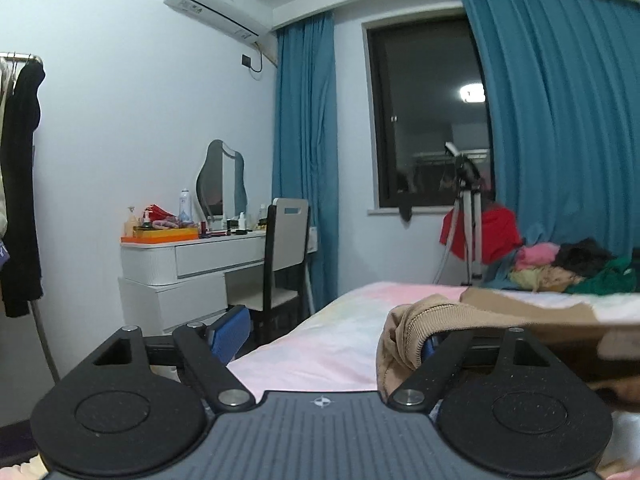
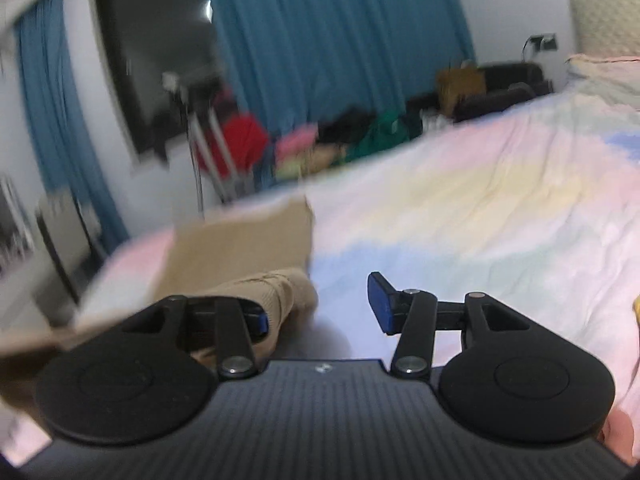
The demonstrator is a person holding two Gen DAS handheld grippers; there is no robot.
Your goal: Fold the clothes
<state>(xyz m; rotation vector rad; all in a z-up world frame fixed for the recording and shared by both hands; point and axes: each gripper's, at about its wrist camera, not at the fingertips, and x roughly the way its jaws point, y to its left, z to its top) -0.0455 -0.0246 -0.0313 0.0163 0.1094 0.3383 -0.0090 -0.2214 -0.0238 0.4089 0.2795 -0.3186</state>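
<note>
Looking left to right: my left gripper (image 1: 328, 332) stands spread wide over the near corner of the pastel bed (image 1: 320, 332), its left pad bare, while a ribbed cuff of the tan garment (image 1: 416, 320) drapes over the right finger, not pinched. The tan garment (image 2: 240, 240) lies flat on the bed (image 2: 460, 208). My right gripper (image 2: 320, 308) has its jaws parted, the cuff bunched against the left finger, the right pad bare; clothes pile (image 2: 340, 136) sits beyond the bed's far edge.
</note>
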